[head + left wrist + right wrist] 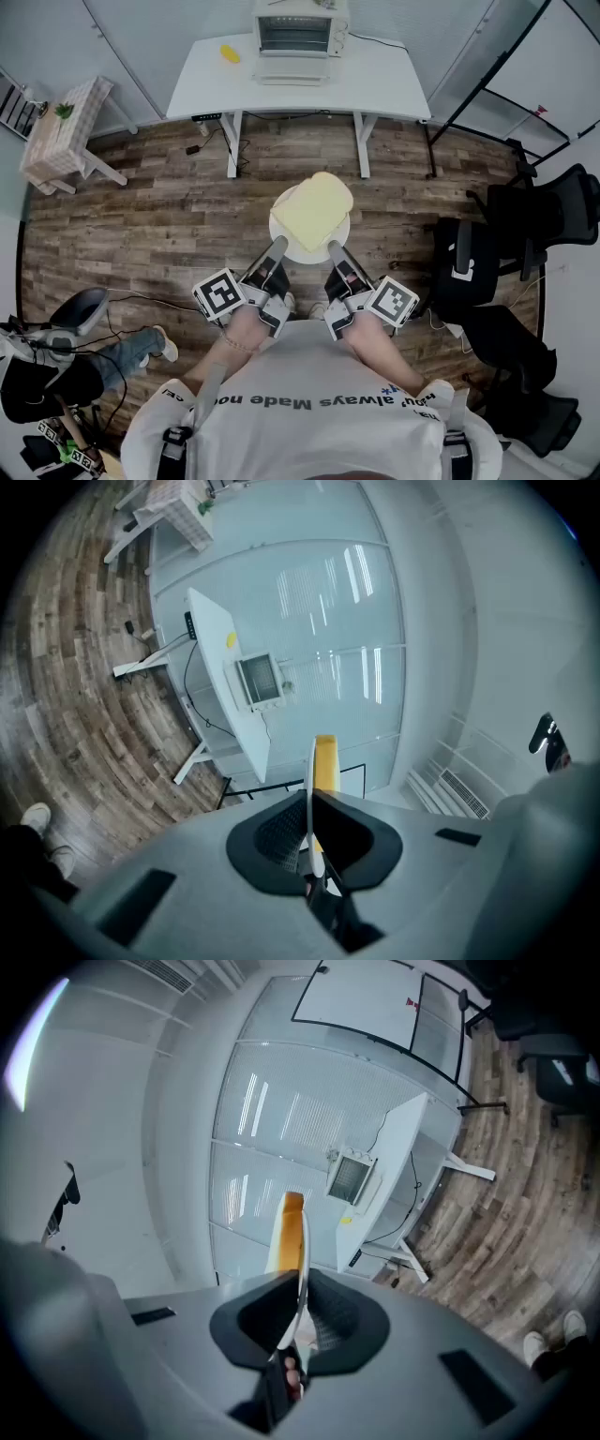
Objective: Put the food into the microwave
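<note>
The plate (309,249) is clamped at its rim by the fingers of the left gripper (278,246) and the right gripper (335,249), so that the bread (312,208) lies level.

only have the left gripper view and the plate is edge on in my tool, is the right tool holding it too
observer: yes, the right tool is shut on the near right part of the plate rim.
operator: what's the yellow thing on it
observer: a slice of bread, lying flat. It covers most of the plate and reaches past its far rim.
operator: anything off to my right
observer: black office chairs stand on the floor to the person's right, apart from the plate.
</note>
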